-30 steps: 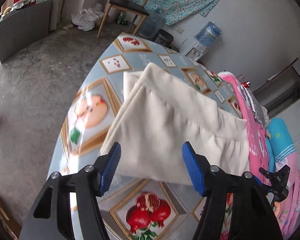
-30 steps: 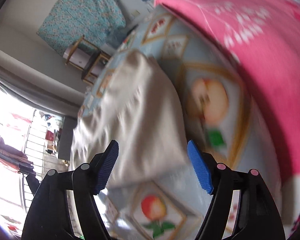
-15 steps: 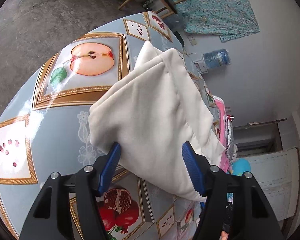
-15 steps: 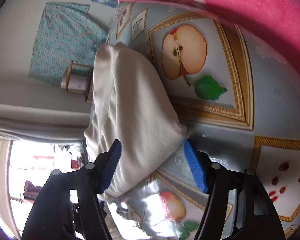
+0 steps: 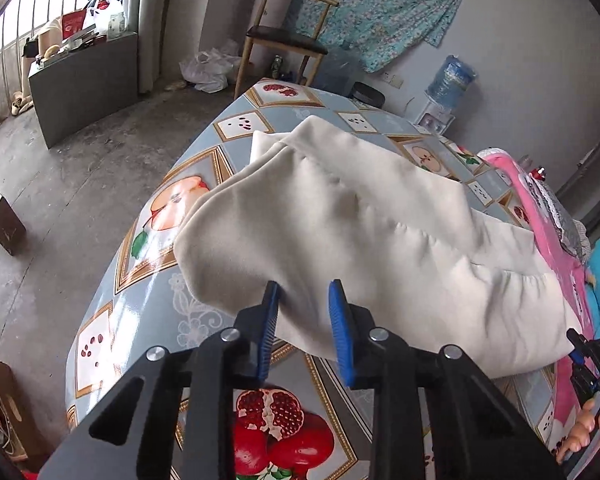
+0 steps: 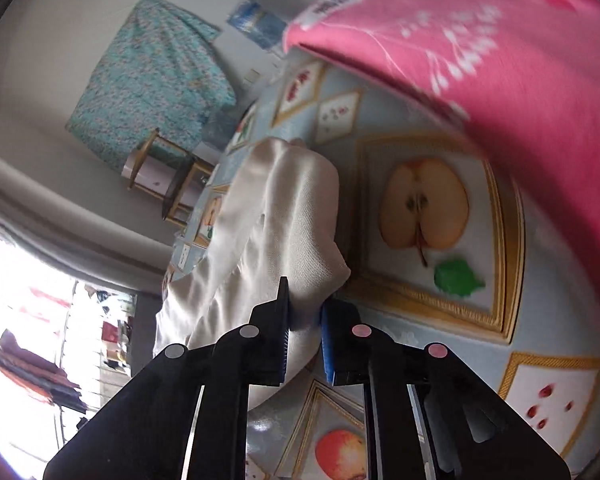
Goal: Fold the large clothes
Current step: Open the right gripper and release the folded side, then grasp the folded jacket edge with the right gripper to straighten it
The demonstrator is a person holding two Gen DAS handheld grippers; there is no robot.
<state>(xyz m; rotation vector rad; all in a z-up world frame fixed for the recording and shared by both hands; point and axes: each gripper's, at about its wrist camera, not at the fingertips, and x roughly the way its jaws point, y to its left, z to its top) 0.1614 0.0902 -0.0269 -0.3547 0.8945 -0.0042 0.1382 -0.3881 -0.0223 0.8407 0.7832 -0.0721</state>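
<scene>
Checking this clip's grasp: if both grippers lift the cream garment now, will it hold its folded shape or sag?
Probably sag: the cream garment lies in soft puckers and rounded folds, so it looks floppy. It seems thick and fleecy, likely heavy enough to droop between the left gripper and the right gripper. The glossy tablecloth may let it slide.

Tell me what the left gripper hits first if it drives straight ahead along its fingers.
The cream garment. The left gripper already has its near edge between the blue pads, so it would push straight into the folded bulk, probably with the fruit-print tablecloth under it.
</scene>
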